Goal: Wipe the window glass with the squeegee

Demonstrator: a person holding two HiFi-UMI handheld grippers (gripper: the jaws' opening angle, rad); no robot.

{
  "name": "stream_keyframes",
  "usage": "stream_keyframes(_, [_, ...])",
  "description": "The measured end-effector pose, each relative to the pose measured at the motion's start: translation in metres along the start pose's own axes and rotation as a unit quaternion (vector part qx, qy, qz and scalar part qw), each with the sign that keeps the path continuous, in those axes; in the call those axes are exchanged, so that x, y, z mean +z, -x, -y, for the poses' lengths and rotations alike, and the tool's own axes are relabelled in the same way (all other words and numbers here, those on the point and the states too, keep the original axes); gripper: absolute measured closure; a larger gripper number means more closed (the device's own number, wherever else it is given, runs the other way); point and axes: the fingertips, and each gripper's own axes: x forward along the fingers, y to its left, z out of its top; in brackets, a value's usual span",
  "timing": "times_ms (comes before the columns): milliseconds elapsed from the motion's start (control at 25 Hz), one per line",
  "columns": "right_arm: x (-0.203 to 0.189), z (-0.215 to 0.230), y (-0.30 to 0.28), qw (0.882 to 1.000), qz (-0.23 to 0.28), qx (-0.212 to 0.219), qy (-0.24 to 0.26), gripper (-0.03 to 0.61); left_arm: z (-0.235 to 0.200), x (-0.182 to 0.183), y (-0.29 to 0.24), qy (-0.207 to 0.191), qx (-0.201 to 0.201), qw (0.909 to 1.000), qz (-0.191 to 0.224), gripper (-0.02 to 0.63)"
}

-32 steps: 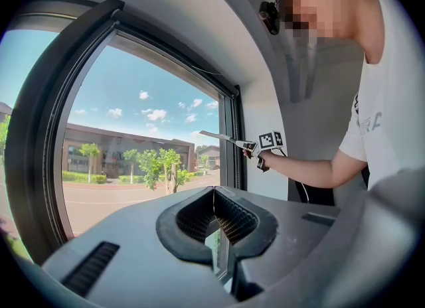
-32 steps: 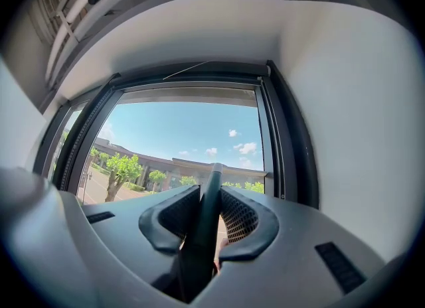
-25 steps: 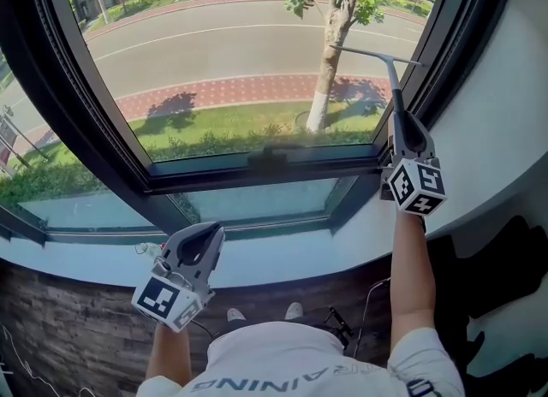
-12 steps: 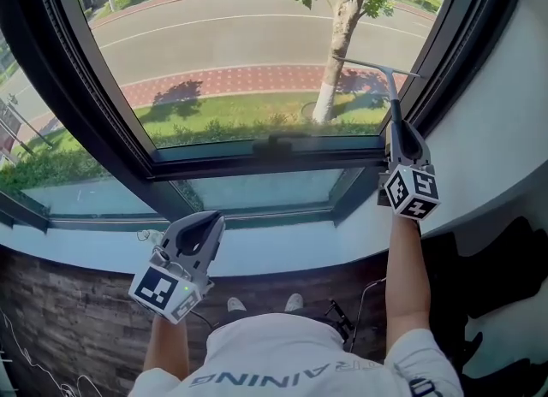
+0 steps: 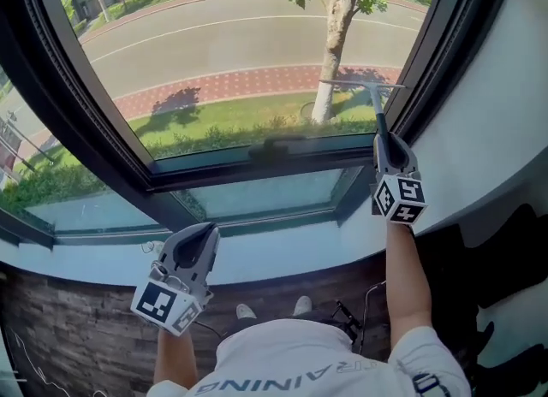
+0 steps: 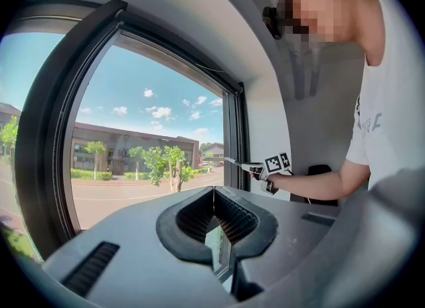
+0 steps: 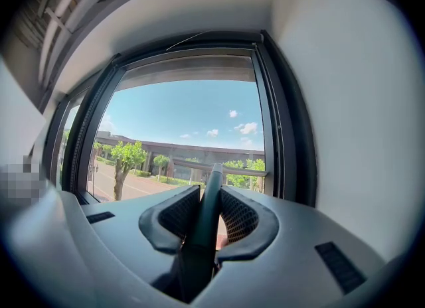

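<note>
Our right gripper (image 5: 382, 140) is clamped on the squeegee (image 5: 375, 104). Its jaws are closed on the dark handle (image 7: 207, 214), which runs straight out between them toward the window glass (image 5: 240, 44). The handle's long axis points up and away from us. The blade (image 5: 358, 84) crosses its far end and lies roughly level across the lower right corner of the big pane. In the right gripper view the blade shows as a thin bar across the tip of the handle. We cannot tell whether its edge presses on the glass or sits just off it.

The blade's right end is just beside the dark side frame (image 5: 437, 53), and the bottom rail (image 5: 257, 162) lies near below it. We judge that a stroke from here has room only leftward or upward, since further down or right the blade would meet the frame.

Our left gripper (image 5: 199, 234) hangs low over the white sill (image 5: 291, 254), well apart from the squeegee, with its jaws closed together on nothing. It is the farther of the two and has no hold on the tool. A tree (image 5: 334, 36) and a road (image 5: 214, 36) show outside through the glass, and nothing stands between blade and pane.
</note>
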Motion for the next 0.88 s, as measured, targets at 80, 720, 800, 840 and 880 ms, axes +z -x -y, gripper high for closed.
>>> stream_keyframes(80, [-0.015, -0.004, 0.001, 1.000, -0.012, 0.006, 0.003, 0.479, -0.002, -0.006, 0.003, 0.002, 0.007, 1.0000, -0.004, 0.597])
stream_keyframes(720, [-0.068, -0.007, 0.009, 0.999, -0.035, 0.009, -0.002, 0.479, 0.008, -0.009, -0.007, 0.007, 0.003, 0.9999, -0.010, 0.595])
stream_keyframes(800, [-0.076, -0.009, 0.009, 0.999, -0.041, 0.010, -0.002, 0.479, 0.009, -0.009, -0.007, 0.007, 0.003, 0.9999, -0.010, 0.596])
stream_keyframes(840, [-0.080, -0.011, 0.010, 0.999, -0.044, 0.012, -0.001, 0.479, 0.010, -0.009, -0.007, 0.007, 0.004, 0.9999, -0.011, 0.597])
stream_keyframes(880, [-0.084, -0.013, 0.010, 0.999, -0.047, 0.013, 0.002, 0.479, 0.010, -0.009, -0.007, 0.007, 0.005, 0.9999, -0.012, 0.596])
